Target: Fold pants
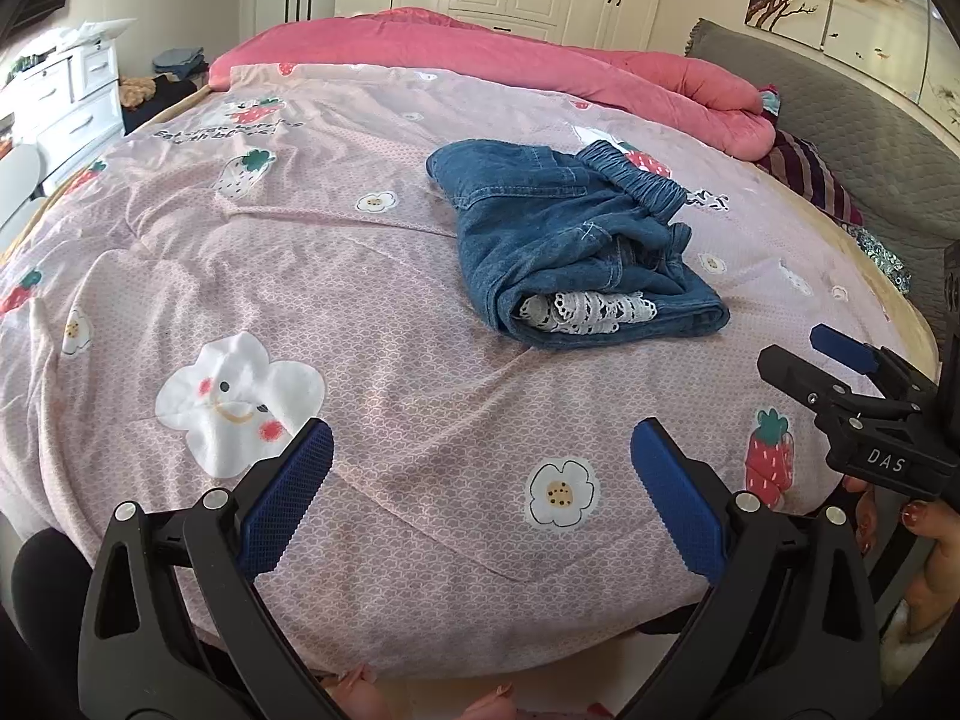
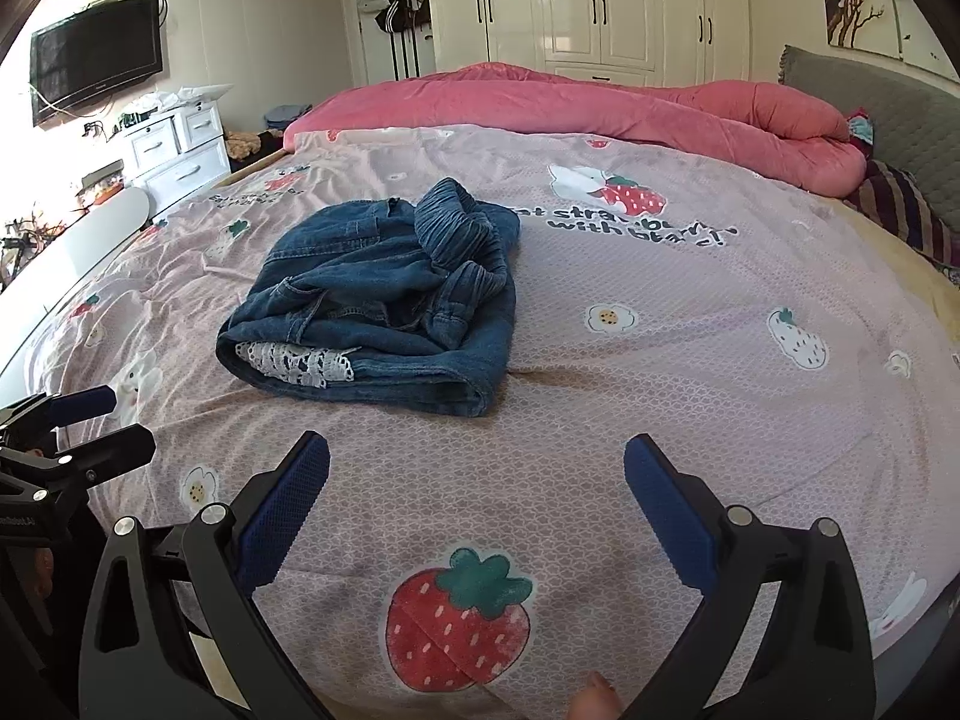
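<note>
Blue denim pants (image 1: 564, 240) with white lace trim lie folded in a compact bundle on the pink strawberry-print bedspread (image 1: 372, 312); they also show in the right wrist view (image 2: 384, 294). My left gripper (image 1: 480, 456) is open and empty, held over the bed's near edge, short of the pants. My right gripper (image 2: 477, 468) is open and empty, also near the front edge, to the right of the pants. The right gripper shows at the right in the left wrist view (image 1: 804, 354), and the left gripper shows at the left in the right wrist view (image 2: 114, 420).
A rolled pink quilt (image 2: 600, 102) lies along the far side of the bed. A grey headboard (image 2: 888, 102) and striped pillow (image 2: 900, 204) are at the right. White drawers (image 2: 174, 150), a wall TV (image 2: 96, 60) and wardrobes (image 2: 600, 6) stand beyond.
</note>
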### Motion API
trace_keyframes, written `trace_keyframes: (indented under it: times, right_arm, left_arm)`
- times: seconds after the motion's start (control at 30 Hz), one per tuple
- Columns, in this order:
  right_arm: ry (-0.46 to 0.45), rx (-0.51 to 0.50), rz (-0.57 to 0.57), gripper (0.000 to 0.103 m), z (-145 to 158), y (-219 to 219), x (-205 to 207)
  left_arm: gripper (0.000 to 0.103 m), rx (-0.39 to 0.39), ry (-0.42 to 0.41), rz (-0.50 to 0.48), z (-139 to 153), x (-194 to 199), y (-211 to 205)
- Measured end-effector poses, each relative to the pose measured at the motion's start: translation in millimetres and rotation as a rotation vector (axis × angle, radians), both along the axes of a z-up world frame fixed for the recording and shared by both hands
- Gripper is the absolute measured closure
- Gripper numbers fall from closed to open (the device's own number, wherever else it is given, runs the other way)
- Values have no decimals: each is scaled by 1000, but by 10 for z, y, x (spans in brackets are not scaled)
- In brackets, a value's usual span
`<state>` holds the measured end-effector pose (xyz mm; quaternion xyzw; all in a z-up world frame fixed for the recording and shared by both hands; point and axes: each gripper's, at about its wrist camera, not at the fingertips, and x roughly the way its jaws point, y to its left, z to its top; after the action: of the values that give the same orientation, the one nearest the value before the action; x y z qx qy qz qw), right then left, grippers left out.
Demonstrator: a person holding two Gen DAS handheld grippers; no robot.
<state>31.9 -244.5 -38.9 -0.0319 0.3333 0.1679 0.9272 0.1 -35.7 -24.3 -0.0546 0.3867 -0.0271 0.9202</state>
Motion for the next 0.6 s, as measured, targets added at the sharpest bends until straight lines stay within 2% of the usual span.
trace_keyframes:
  times: [0.6]
  right_arm:
    - [12,8,-4,5,-5,-23,15]
  left_arm:
    - [9,9,-2,11,12,-13,2]
